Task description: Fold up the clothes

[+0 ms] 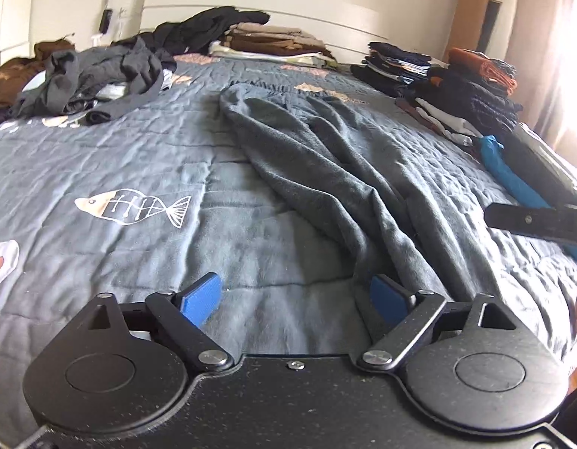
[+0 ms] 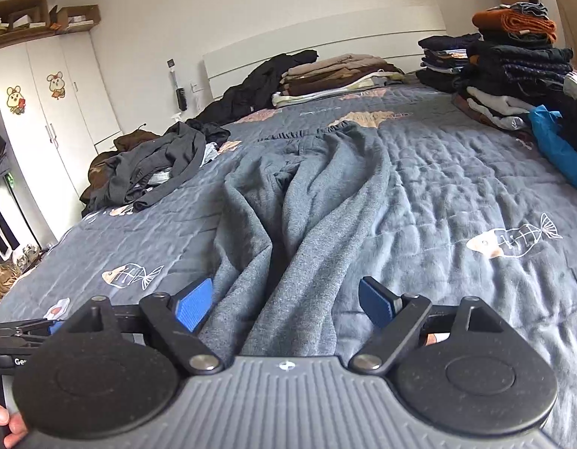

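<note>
Grey sweatpants (image 1: 326, 157) lie lengthwise on the blue-grey fish-print bedspread (image 1: 120, 157), waistband far, leg ends near me. My left gripper (image 1: 294, 295) hovers low over the bedspread with its blue pads wide apart. Its right pad (image 1: 387, 299) sits beside the end of one leg, and only bedspread lies between the pads. In the right wrist view the sweatpants (image 2: 307, 194) run straight toward my right gripper (image 2: 286, 305). It stands open with both leg ends lying between its pads, and the left pad (image 2: 193, 307) is at the cloth's edge.
A heap of unfolded dark clothes (image 2: 150, 172) lies at the left. Folded stacks stand by the headboard (image 2: 326, 75) and along the right edge (image 2: 513, 63), with a blue garment (image 2: 558, 146) beside them. A wardrobe (image 2: 45, 112) and a cat (image 2: 4, 277) are left of the bed.
</note>
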Tool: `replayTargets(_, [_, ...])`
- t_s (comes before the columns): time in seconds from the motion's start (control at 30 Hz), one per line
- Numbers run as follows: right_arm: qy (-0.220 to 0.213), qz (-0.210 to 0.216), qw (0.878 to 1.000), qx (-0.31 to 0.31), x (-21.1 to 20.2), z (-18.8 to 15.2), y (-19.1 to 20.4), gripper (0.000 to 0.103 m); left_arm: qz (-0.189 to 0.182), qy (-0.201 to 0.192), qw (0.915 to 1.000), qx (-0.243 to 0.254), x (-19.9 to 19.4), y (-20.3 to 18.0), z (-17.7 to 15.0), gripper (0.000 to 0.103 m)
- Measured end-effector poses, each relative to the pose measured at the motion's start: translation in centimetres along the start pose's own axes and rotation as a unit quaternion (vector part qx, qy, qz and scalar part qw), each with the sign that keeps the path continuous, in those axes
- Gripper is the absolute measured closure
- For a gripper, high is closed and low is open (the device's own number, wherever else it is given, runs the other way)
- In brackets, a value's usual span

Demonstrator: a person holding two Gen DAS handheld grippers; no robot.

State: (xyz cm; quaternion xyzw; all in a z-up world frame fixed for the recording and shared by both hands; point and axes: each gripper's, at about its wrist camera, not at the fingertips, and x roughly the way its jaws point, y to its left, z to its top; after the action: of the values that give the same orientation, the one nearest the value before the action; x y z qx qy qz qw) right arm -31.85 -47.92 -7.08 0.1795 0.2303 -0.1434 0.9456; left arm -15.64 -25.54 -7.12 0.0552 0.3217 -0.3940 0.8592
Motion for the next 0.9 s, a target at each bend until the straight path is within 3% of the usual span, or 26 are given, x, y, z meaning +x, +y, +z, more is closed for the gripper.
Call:
replayTargets(0.27, [0.019, -0.019, 0.999, -0.023, -0.5, -0.2, -0.4, 0.017, -0.028, 0.003, 0.9993, 0.023, -1.0, -0.2, -2.2, 0.015])
replayTargets(0.4, [0.024, -0.023, 0.999, -0.037, -0.3, 0.2, 0.2, 0.017, -0.068, 0.009, 0.9973, 0.024, -1.2, -1.1, -2.3, 0.015])
replayTargets(0.6, [0.065, -0.032, 0.997, -0.036, 1.2, -0.5, 0.0, 0.017, -0.084, 0.049, 0.9945, 0.04, 0.7, -3.1, -3.8, 0.016])
replayTargets(0.67, [0.08, -0.044, 0.995, -0.038, 1.6, -1.0, -0.1, 0.017, -0.092, 0.061, 0.9931, 0.041, 1.3, -3.5, -4.4, 0.023])
replayTargets(0.77, [0.098, -0.053, 0.993, -0.033, 2.1, -1.5, -0.6, 0.017, -0.124, 0.074, 0.9893, 0.021, 1.5, -3.3, -4.3, 0.054])
replayTargets(0.83, [0.109, -0.055, 0.992, -0.029, 2.5, -1.8, -0.9, 0.017, -0.142, 0.081, 0.9864, 0.016, 1.4, -3.5, -4.1, 0.082])
replayTargets(0.9, [0.113, -0.052, 0.992, -0.03, 2.8, -2.2, -0.9, 0.021, -0.149, 0.083, 0.9854, 0.009, 1.3, -3.5, -4.0, 0.088])
